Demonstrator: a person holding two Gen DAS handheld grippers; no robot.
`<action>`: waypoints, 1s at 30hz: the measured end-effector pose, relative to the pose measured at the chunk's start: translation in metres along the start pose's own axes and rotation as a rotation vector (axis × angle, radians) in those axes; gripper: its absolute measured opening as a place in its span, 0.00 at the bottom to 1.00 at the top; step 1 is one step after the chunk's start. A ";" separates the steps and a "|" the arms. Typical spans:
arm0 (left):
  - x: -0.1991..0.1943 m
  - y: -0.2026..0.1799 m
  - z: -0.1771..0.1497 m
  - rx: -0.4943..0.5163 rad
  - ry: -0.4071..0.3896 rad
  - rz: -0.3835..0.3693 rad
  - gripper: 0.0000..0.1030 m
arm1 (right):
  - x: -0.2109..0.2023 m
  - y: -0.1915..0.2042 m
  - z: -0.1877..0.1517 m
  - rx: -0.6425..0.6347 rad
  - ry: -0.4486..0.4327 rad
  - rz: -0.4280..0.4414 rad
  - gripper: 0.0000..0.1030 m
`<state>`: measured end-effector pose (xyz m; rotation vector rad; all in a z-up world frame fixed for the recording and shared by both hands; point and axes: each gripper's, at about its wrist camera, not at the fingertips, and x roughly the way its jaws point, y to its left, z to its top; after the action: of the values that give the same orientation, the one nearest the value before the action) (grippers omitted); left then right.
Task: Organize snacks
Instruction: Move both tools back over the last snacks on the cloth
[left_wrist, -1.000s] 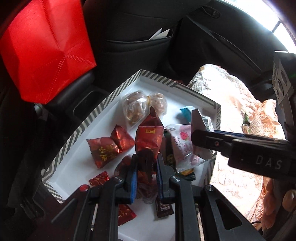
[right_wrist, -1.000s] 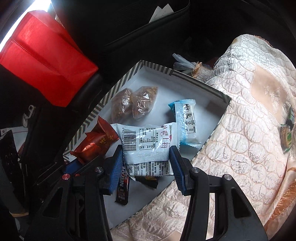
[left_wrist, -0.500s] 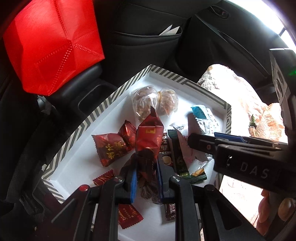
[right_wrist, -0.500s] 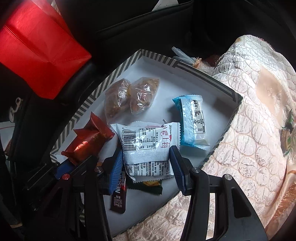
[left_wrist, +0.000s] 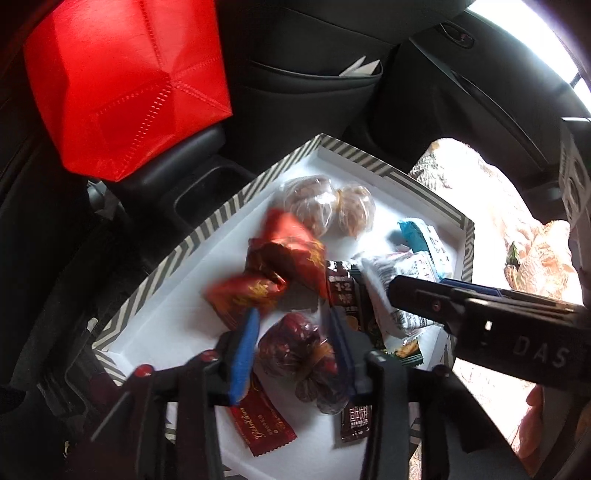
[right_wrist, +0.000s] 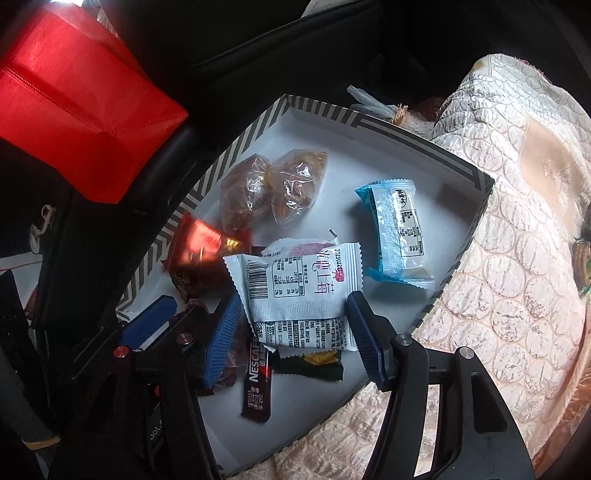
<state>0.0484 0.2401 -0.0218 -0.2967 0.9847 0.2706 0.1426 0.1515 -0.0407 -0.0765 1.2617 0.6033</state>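
A white tray with a striped rim holds mixed snacks. My left gripper is open over a clear bag of dark red dates. A red foil packet lies just ahead of it on another red packet, blurred. My right gripper is open, its pads at either side of a white strawberry packet; whether they touch it I cannot tell. A blue-white packet, two clear nut bags and a Nescafe stick lie around.
A red fabric bag stands on the dark console left of the tray. A quilted cream blanket lies under and right of the tray. A black seat back with a pocket rises behind.
My left gripper has opened and let go of the red foil packet, which dropped onto the other red packet. The right gripper still frames the white packet.
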 end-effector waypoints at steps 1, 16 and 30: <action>-0.001 0.000 0.000 -0.002 -0.005 0.000 0.48 | -0.002 0.001 0.000 -0.002 -0.005 0.004 0.58; -0.014 -0.023 0.002 0.034 -0.029 0.001 0.81 | -0.057 -0.036 -0.016 0.057 -0.099 0.016 0.58; -0.010 -0.102 0.005 0.195 0.009 -0.054 0.82 | -0.112 -0.149 -0.029 0.220 -0.171 -0.097 0.58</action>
<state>0.0829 0.1466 0.0021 -0.1464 1.0028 0.1233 0.1674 -0.0279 0.0119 0.0946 1.1434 0.3767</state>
